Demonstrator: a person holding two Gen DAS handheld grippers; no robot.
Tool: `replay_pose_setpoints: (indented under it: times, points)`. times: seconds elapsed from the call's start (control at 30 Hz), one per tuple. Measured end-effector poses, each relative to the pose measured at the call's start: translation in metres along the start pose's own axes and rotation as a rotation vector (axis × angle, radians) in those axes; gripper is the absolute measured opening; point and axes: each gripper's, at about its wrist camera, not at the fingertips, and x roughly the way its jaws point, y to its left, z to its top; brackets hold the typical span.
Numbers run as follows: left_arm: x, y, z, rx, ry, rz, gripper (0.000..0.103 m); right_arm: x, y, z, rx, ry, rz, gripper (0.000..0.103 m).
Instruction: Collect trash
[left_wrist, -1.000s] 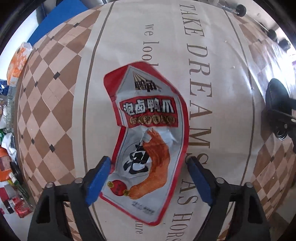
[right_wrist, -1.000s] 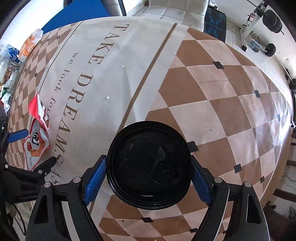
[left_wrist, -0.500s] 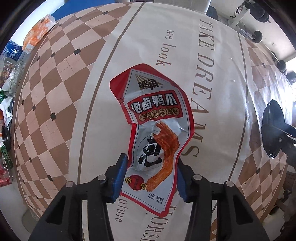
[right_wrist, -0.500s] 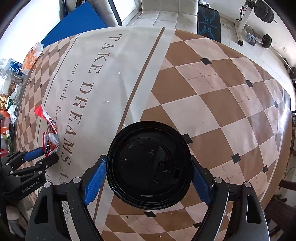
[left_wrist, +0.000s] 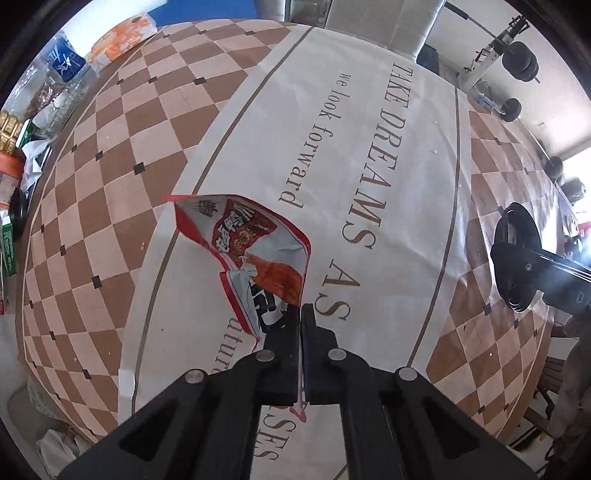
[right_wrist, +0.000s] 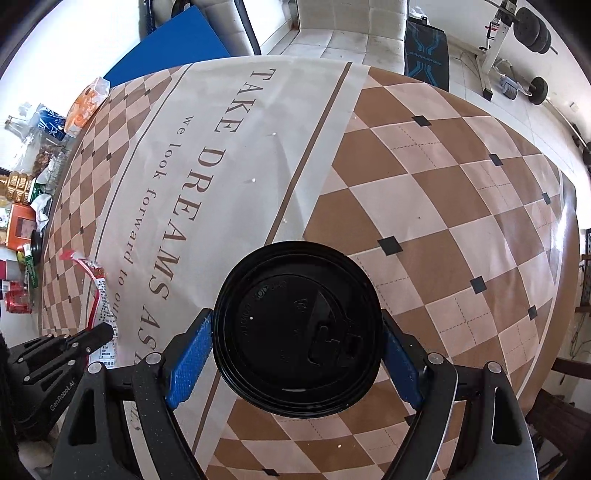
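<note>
My left gripper (left_wrist: 300, 314) is shut on the lower end of a red and white snack wrapper (left_wrist: 255, 251) and holds it folded up off the tablecloth. The wrapper also shows in the right wrist view (right_wrist: 96, 291), pinched by the left gripper (right_wrist: 105, 330) at the left edge. My right gripper (right_wrist: 295, 343) is shut on a black round cup lid (right_wrist: 297, 328), held above the checkered cloth. In the left wrist view the lid (left_wrist: 515, 254) shows at the far right in the right gripper's fingers.
The table wears a brown checkered cloth with a white lettered band (left_wrist: 369, 192). An orange and white bag (left_wrist: 118, 37) lies at the far left corner. Bottles, cans and packets (right_wrist: 22, 229) crowd the floor left of the table. Gym weights (right_wrist: 532, 22) stand behind.
My left gripper has closed fully on the wrapper and lifted it, so it now stands crumpled off the cloth. My right gripper has risen a little with the lid.
</note>
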Motion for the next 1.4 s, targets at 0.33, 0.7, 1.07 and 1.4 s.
replay_pose_setpoints:
  times: [0.33,0.7,1.07,1.4]
  points:
    - [-0.057,0.028,-0.064,-0.061,-0.137,-0.006,0.0,-0.036,0.003,-0.048,0.004,-0.035,0.021,0.086]
    - [-0.058,0.042,-0.137,-0.047,-0.163,-0.014,0.005,-0.073,0.026,-0.15,-0.016,-0.065,0.018,0.086]
    - [0.047,0.101,-0.154,-0.142,-0.043,0.038,0.023,-0.043,0.006,-0.161,0.051,0.005,0.009,0.086]
    - [0.075,0.097,-0.149,-0.117,-0.069,-0.123,0.102,-0.019,0.001,-0.118,0.041,0.044,0.015,0.086]
